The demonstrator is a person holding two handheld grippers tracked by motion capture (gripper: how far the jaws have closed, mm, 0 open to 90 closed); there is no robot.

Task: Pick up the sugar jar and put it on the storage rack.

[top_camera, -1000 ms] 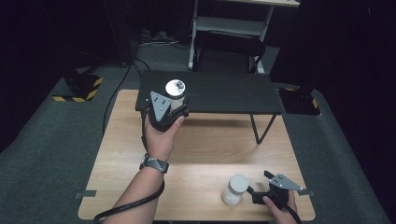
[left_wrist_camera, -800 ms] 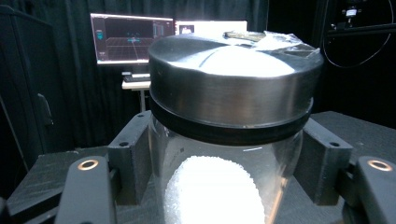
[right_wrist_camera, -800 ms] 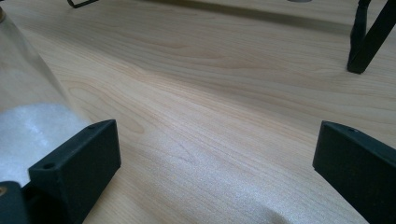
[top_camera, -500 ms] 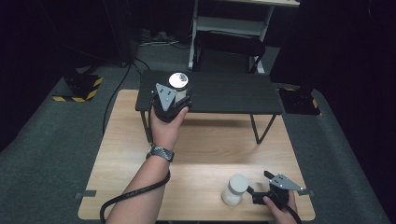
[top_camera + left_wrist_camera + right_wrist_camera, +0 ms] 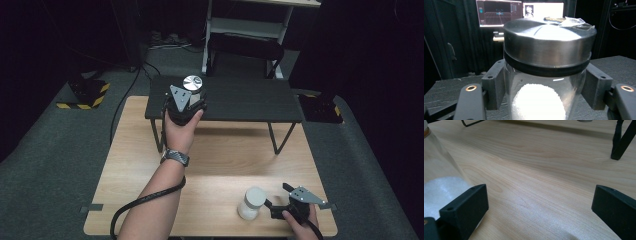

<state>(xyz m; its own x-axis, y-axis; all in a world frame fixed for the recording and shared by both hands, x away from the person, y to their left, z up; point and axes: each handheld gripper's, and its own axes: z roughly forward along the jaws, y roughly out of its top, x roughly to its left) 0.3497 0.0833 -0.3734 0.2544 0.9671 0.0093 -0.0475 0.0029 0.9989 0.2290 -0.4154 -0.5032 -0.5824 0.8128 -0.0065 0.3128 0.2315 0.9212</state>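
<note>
— Moved since a second ago? Left gripper (image 5: 186, 102) and its jar (image 5: 192, 85) carried a little farther forward over the black shelf (image 5: 250, 100); right gripper (image 5: 280, 200) and white container (image 5: 251, 202) unchanged at the near edge of the wooden table (image 5: 225, 155).

— From above, then? Left hand (image 5: 181, 127) stretched out, watch on the wrist, jar's shiny lid showing past the grey plate. Right gripper low at the right, jaws spread, container just beside them.

— Left gripper view? Jaws closed on both sides of the glass jar (image 5: 544, 95), just under its metal lid (image 5: 549, 45); white grainy filling inside; shelf surface below, whether touching hard to say; lit monitors (image 5: 519, 11) behind.

— Right gripper view? Jaws wide apart, gripping nothing; bare wood between them; clear container (image 5: 439, 185) with white contents against the left jaw; a shelf leg (image 5: 621, 142) farther off.
</note>
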